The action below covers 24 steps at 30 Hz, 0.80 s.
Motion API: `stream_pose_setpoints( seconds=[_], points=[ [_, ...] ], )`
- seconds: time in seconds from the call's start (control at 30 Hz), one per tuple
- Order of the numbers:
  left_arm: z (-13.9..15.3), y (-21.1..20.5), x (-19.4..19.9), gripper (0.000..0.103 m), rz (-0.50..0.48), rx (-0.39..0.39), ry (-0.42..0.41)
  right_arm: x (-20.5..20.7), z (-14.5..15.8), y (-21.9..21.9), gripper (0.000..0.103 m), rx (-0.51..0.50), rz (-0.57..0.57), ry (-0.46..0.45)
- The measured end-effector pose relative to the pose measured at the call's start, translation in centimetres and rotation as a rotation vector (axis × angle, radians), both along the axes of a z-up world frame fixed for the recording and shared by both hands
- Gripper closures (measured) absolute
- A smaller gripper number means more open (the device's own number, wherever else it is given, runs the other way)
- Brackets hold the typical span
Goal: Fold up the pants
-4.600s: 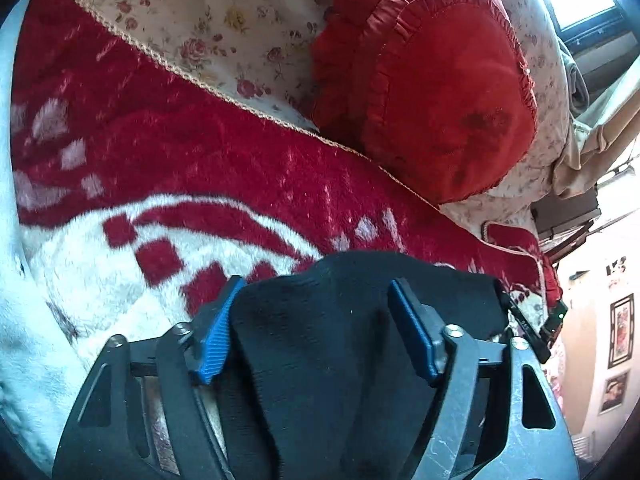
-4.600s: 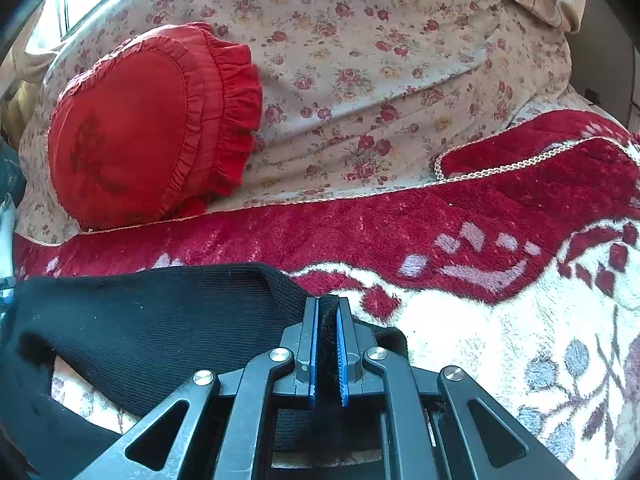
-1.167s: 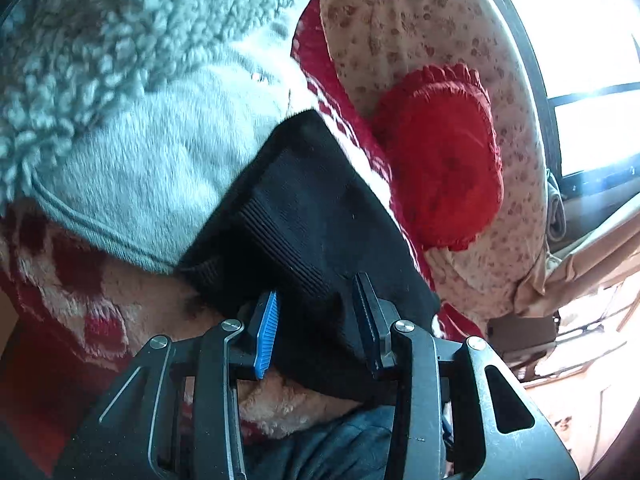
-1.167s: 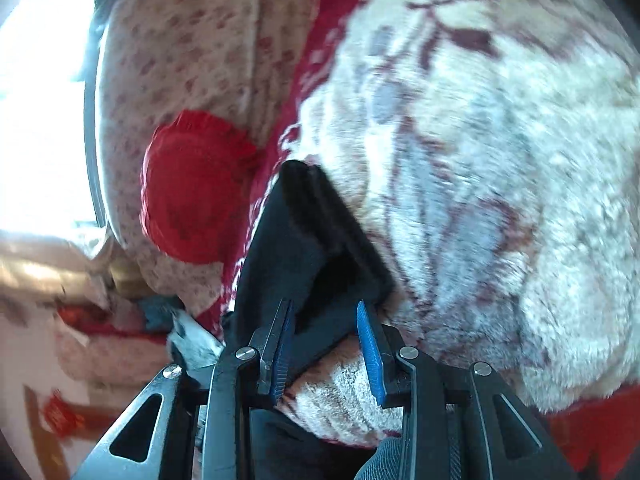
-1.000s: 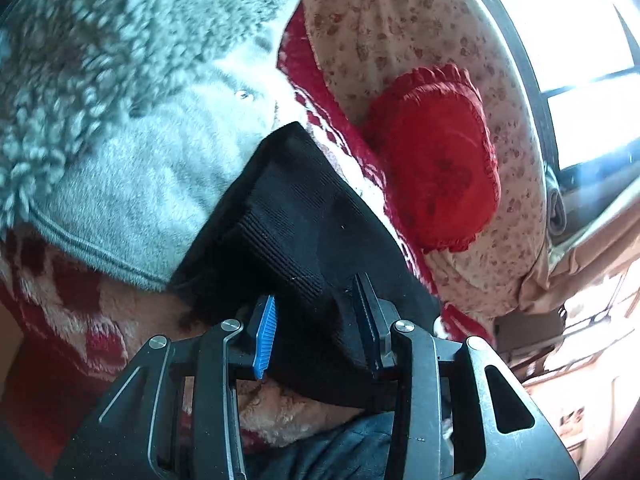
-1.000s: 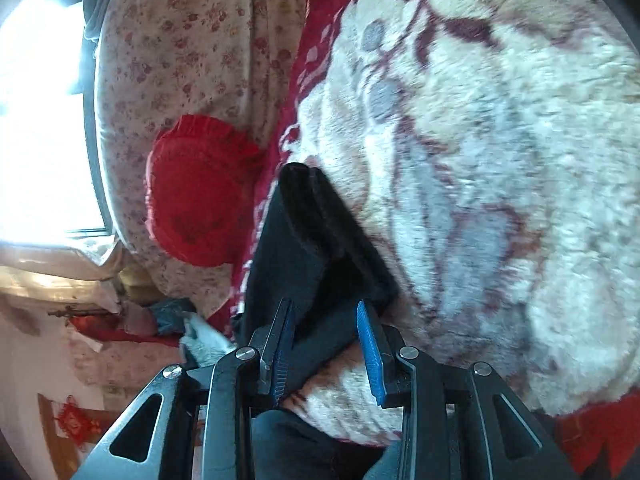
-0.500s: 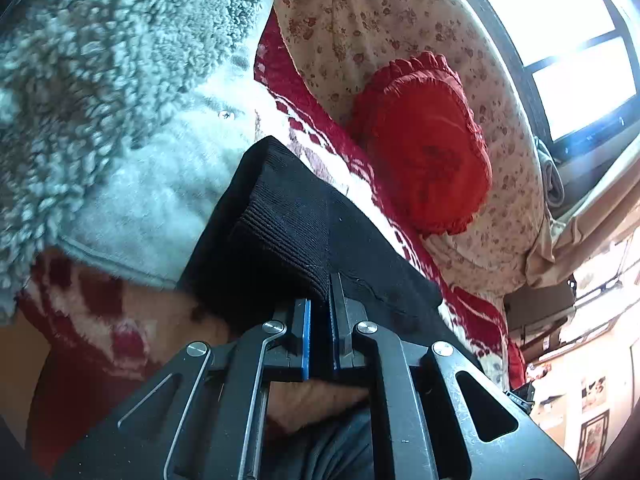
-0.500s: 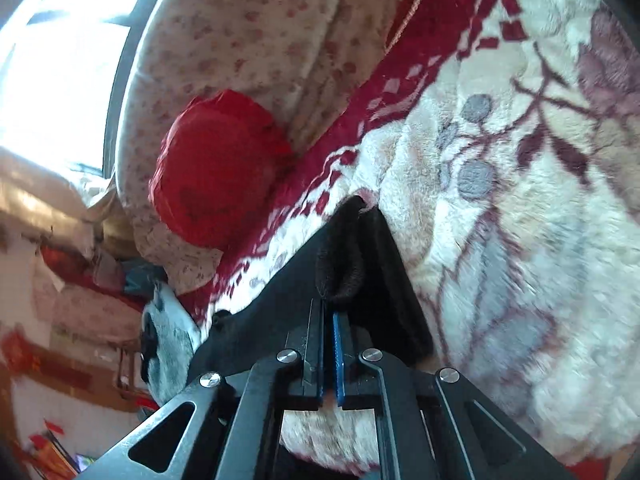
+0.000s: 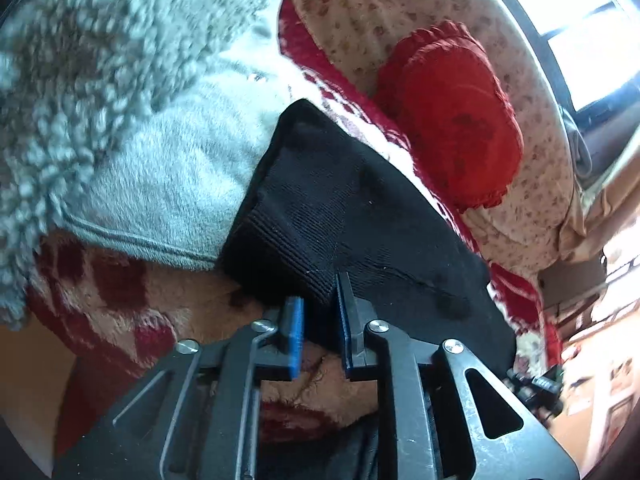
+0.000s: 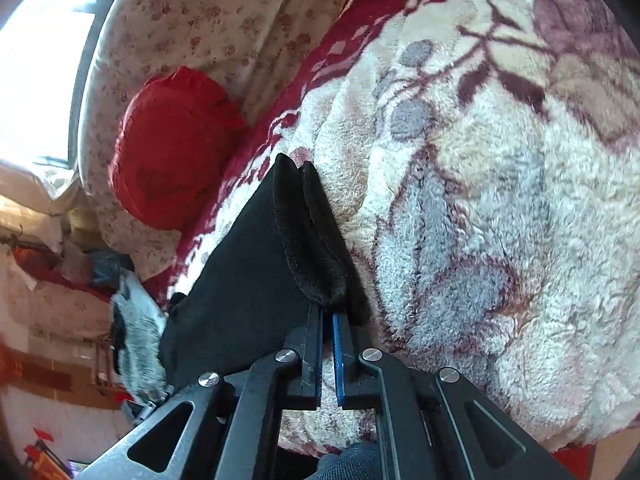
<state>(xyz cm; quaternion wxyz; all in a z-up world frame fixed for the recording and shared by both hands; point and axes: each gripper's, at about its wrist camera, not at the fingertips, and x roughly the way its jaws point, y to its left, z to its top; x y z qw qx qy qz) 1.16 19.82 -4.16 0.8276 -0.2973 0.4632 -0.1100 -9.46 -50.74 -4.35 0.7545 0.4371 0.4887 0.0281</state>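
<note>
Folded black pants [image 9: 360, 216] lying on the red-and-cream plush blanket [image 10: 500, 208], near its front edge, one end tucked against a grey fleece garment [image 9: 160, 160], the other bordered by bare blanket. Red ruffled cushion [image 10: 168, 152] well apart, propped on the floral quilt [image 10: 208, 12] along the blanket's far edge. Left gripper [image 9: 320, 332] slightly parted, ribbed hem sitting between the blue pads. Right gripper [image 10: 327, 344] nearly together, pinching the doubled fuzzy edge of the pants.
</note>
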Motion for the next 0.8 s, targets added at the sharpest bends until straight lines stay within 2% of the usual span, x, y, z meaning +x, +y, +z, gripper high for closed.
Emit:
stream_pose_setpoints(
  seconds=[0.07, 0.1, 0.17, 0.23, 0.3, 0.37, 0.43, 0.5, 0.53, 0.57, 0.6, 0.67, 0.77, 0.8],
  points=[
    [1.0, -0.3, -0.9, 0.083, -0.012, 0.092, -0.038, -0.1, 1.0, 0.5, 0.1, -0.081, -0.004, 0.003],
    [1.6, -0.5, -1.5, 0.082, -0.007, 0.142, -0.06, -0.2, 2.1, 1.0, 0.1, -0.17, -0.011, -0.002],
    [3.4, -1.4, -3.1, 0.082, 0.051, 0.311, -0.131, -0.3, 3.9, 2.2, 0.1, -0.324, -0.021, -0.015],
    [5.4, -2.9, -4.5, 0.082, 0.087, 0.436, -0.238, -0.1, 6.3, 4.6, 0.099, -0.507, 0.002, -0.063],
    [6.6, -4.0, -4.9, 0.082, 0.096, 0.462, -0.304, 0.9, 7.9, 7.8, 0.099, -0.558, 0.072, -0.136],
    [6.6, -5.4, -4.1, 0.078, 0.055, 0.463, -0.322, 2.7, 8.3, 12.7, 0.099, -0.549, 0.196, -0.208],
    [5.0, -6.4, -2.3, 0.078, 0.018, 0.466, -0.266, 4.2, 7.5, 17.0, 0.099, -0.542, 0.323, -0.246],
    [1.8, -6.8, -0.6, 0.078, -0.01, 0.492, -0.148, 5.2, 6.0, 20.8, 0.099, -0.58, 0.41, -0.268],
    [0.3, -6.9, -0.4, 0.077, -0.03, 0.497, -0.137, 5.5, 4.9, 22.2, 0.099, -0.606, 0.434, -0.265],
    [0.4, -7.0, -0.7, 0.077, -0.032, 0.51, -0.176, 5.7, 3.1, 23.2, 0.099, -0.659, 0.444, -0.226],
    [0.4, -7.1, -1.0, 0.077, -0.044, 0.526, -0.179, 5.8, 1.5, 23.8, 0.098, -0.702, 0.453, -0.181],
    [1.1, -7.0, -1.1, 0.077, -0.052, 0.525, -0.171, 4.6, 1.5, 24.4, 0.096, -0.779, 0.455, -0.264],
    [3.4, -7.6, -1.0, 0.077, -0.035, 0.504, -0.229, 5.3, 2.2, 24.0, 0.096, -0.748, 0.463, -0.201],
    [4.2, -8.1, -0.9, 0.077, -0.035, 0.501, -0.259, 5.7, 3.1, 24.0, 0.096, -0.724, 0.455, -0.214]
  ],
)
